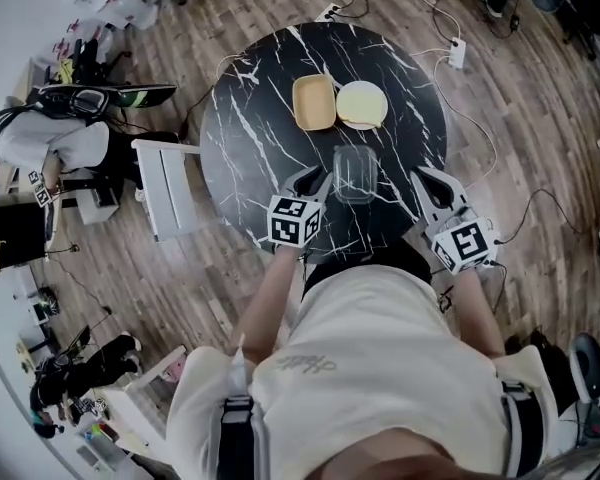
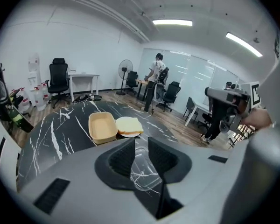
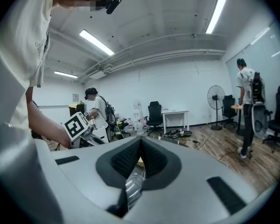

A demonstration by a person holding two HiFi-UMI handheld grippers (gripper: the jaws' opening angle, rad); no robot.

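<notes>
A clear plastic container (image 1: pixel 355 173) lies on the round black marble table (image 1: pixel 250 118), between my two grippers. My left gripper (image 1: pixel 315 179) rests just left of it, jaws a little apart with nothing between them. In the left gripper view the container (image 2: pixel 142 171) shows through the gap of the left gripper (image 2: pixel 141 149). My right gripper (image 1: pixel 427 178) sits to the container's right, tips together; the right gripper (image 3: pixel 140 146) is shut and empty, the container (image 3: pixel 133 185) below it. Farther back are a tan tray (image 1: pixel 314 102) and a plate with bread (image 1: pixel 361 104).
A white chair (image 1: pixel 165 183) stands against the table's left side. A power strip (image 1: pixel 457 53) and cables lie on the wood floor to the right. A person (image 2: pixel 154 80), office chairs (image 2: pixel 58 80) and a fan (image 2: pixel 126 73) stand across the room.
</notes>
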